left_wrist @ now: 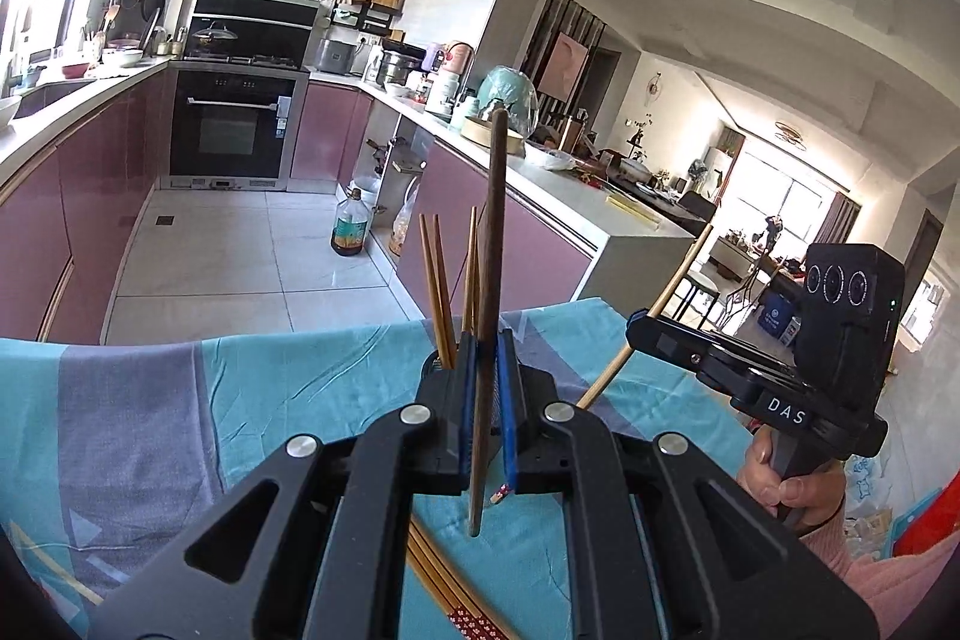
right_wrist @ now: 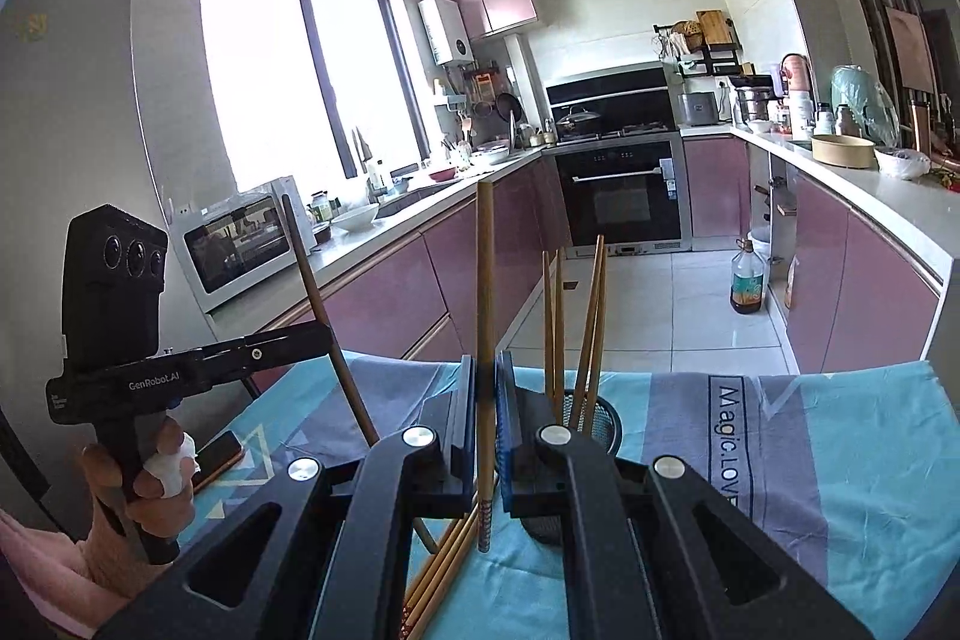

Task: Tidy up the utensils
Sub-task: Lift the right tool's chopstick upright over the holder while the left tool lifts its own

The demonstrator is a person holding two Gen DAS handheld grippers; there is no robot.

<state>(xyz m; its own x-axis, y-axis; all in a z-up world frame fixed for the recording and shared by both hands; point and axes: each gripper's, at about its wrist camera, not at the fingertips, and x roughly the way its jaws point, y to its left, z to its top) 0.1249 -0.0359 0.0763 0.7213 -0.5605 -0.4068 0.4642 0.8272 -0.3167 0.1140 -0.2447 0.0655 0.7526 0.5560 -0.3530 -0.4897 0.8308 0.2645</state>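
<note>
Kitchen with mauve cabinets, a built-in oven [left_wrist: 231, 127] under a black hob, a bright window [right_wrist: 300, 82], pale floor tiles with an oil bottle [left_wrist: 348, 226] standing on them. In front, a counter under a teal and grey cloth [left_wrist: 300, 388].

Left tool [left_wrist: 487, 412]: blue pads pressed together on a dark brown chopstick [left_wrist: 492, 220], held nearly upright, top end high above the pads, bottom end hanging clear of the cloth. Seen from the right wrist view, the same tool [right_wrist: 327, 334] leaning in from the left, gripped by a hand [right_wrist: 144, 490] with a white wrap on one finger.

Right tool [right_wrist: 487, 430]: pads likewise closed on a light wooden chopstick [right_wrist: 485, 280], upright, patterned lower tip just above the cloth. From the left wrist view, that tool [left_wrist: 639, 325] at the right, its stick slanting up, a hand [left_wrist: 786, 484] in a pink sleeve on the handle.

Just behind the tools, a black mesh holder [right_wrist: 603, 424] on the cloth, four light chopsticks [right_wrist: 576, 322] standing in it, leaning apart in two pairs. More light chopsticks [right_wrist: 444, 568] flat on the cloth beneath the tools, patterned ends nearest the camera. A phone [right_wrist: 219, 457] lying on the cloth near the left hand.
</note>
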